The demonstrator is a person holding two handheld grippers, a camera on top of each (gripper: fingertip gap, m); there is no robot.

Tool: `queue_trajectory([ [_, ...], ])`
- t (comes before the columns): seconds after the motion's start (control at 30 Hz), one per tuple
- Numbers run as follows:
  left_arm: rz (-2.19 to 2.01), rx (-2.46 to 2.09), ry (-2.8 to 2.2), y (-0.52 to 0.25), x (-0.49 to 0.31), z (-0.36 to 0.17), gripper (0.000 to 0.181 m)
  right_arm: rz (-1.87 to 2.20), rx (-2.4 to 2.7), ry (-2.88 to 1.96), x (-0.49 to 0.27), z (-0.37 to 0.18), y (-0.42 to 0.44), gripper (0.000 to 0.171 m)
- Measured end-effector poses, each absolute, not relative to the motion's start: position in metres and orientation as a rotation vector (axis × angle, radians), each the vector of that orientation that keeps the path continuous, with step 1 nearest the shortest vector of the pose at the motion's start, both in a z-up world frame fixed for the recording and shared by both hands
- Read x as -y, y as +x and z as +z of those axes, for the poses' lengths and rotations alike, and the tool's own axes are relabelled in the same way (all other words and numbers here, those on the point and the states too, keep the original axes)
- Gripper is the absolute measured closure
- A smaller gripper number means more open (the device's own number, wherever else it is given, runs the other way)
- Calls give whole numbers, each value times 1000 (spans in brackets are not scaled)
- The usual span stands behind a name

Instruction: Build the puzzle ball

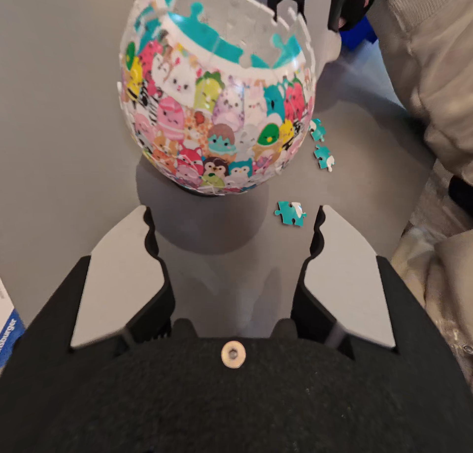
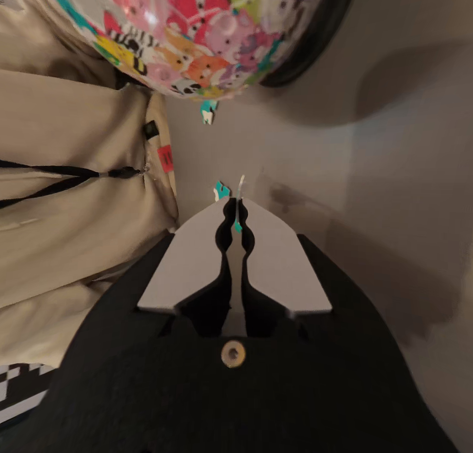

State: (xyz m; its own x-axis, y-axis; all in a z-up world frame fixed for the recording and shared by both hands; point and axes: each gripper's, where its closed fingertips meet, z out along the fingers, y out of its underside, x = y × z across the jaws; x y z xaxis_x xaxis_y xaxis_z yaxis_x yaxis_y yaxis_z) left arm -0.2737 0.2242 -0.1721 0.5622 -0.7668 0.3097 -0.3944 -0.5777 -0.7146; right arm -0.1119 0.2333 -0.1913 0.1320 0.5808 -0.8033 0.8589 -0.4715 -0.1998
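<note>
Slippage is the main risk: a thin teal puzzle piece point(image 2: 238, 210) is pinched edge-on at the very tips of the right gripper point(image 2: 236, 200), centre frame, and could twist out when pressed home. The colourful, open-topped plastic puzzle ball point(image 1: 217, 113) (upper centre, on its dark stand) could tip, since the left gripper point(image 1: 234, 211) is spread wide, empty.

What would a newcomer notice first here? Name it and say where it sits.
The puzzle ball, crowded with bright cartoon animals, stands on the grey table with its top unfinished, ahead of the open left gripper. Loose teal pieces lie to its right. The right gripper is shut on a thin teal piece, seen edge-on.
</note>
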Motion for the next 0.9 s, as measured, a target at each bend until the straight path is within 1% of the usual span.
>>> queue_trajectory([
  [0.1,-862,-952,-2220,-267,-220,-177,65,-1200,-1426,2153,-229,-208,-115,169],
  [0.23,-925,-941,-2246,-257,-222,-179,65,-1217,-1492,2164,-228,-214,-121,166],
  [0.3,-944,-905,-2264,-251,-225,-176,65,-1239,-1573,2201,-236,-212,-126,144],
  [0.37,-947,-864,-2287,-248,-230,-175,64,-1376,-1693,2252,-251,-196,-140,129],
  [0.4,-952,-846,-2296,-247,-233,-175,63,-1451,-1779,2279,-261,-187,-149,117],
  [0.43,-959,-833,-2304,-245,-235,-175,62,-1524,-1857,2298,-268,-179,-157,100],
  [0.47,-963,-826,-2310,-244,-237,-175,61,-1571,-1905,2305,-272,-173,-163,90],
  [0.57,-976,-809,-2320,-242,-240,-174,62,-1663,-1960,2250,-269,-165,-175,64],
  [0.6,-979,-809,-2319,-242,-240,-174,62,-1663,-1963,2246,-268,-166,-178,57],
  [0.67,-980,-805,-2320,-243,-241,-175,66,-1640,-1968,2236,-264,-170,-183,52],
  [0.77,-984,-789,-2323,-244,-244,-175,66,-1618,-2004,2213,-258,-170,-189,48],
  [0.9,-975,-784,-2333,-243,-249,-178,64,-1562,-2062,2321,-265,-167,-195,48],
])
